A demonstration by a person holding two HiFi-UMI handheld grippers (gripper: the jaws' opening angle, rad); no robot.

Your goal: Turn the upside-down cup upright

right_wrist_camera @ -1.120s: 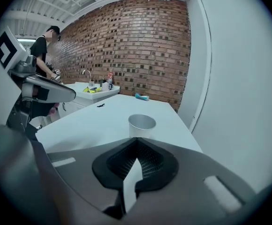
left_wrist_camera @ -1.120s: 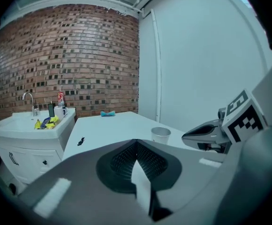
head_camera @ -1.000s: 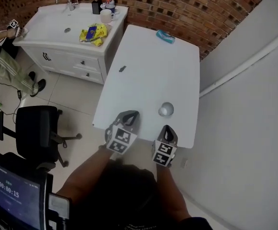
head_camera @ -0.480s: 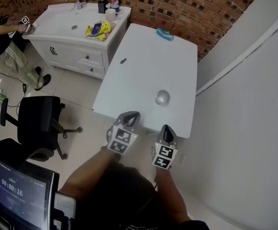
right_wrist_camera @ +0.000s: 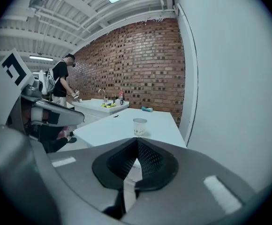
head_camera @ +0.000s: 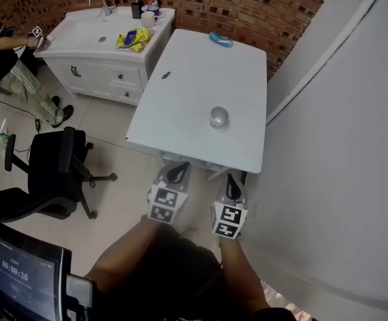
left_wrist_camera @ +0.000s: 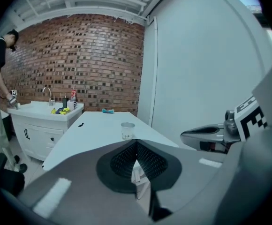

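A small clear cup stands on the white table, near its front right part. It also shows straight ahead in both gripper views, as the cup and the cup, and its wider end looks to be on top. My left gripper and right gripper hang side by side just off the table's near edge, well short of the cup. Both are shut with nothing in them, the left gripper and the right gripper showing their pads pressed together.
A teal object lies at the table's far end and a small dark item near its left edge. Left of the table stands a white sink cabinet bearing a yellow packet. A black office chair and a person are further left. A white wall runs along the right.
Both grippers have drawn back from over the table's near edge to the floor side of it. The cup has stayed where it was.
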